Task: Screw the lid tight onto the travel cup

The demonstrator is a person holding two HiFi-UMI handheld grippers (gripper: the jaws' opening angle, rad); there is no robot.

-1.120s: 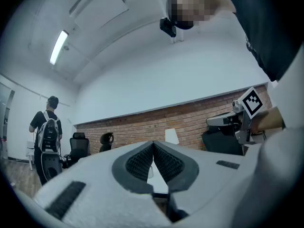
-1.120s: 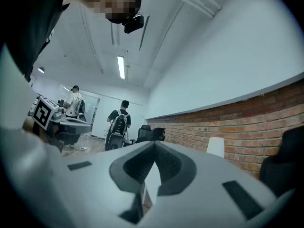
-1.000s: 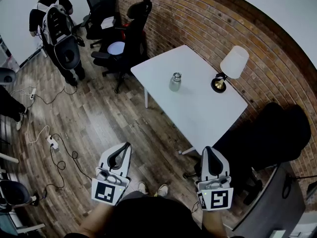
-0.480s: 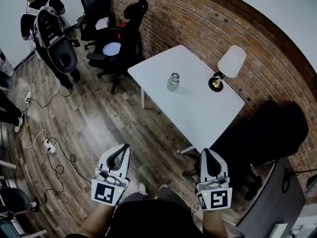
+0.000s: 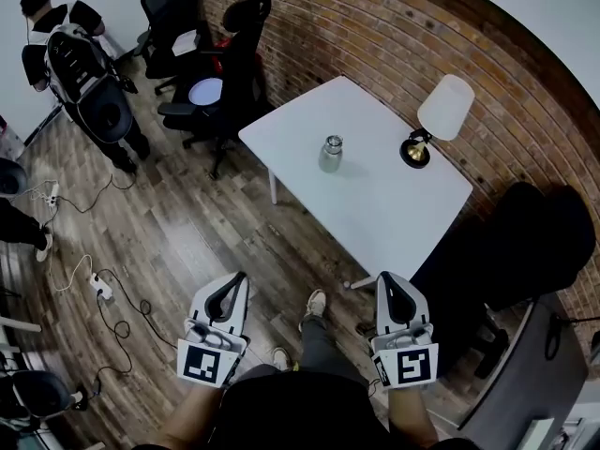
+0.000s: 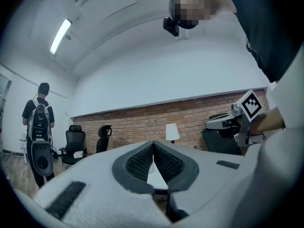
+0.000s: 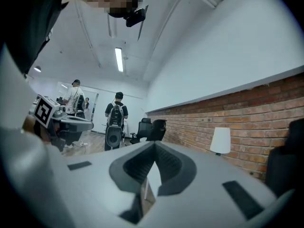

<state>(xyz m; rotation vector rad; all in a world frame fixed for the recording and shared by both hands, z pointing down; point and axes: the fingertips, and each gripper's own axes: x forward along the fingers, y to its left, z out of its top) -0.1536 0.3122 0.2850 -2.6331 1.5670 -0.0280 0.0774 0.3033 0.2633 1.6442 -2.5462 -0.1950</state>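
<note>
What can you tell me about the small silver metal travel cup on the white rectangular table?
The small silver metal travel cup looks shiny and cylindrical, with a narrower lid-like top; whether that is screwed tight is too small to tell. It stands upright on the white rectangular table, toward the table's far end. Only the table touches it.
</note>
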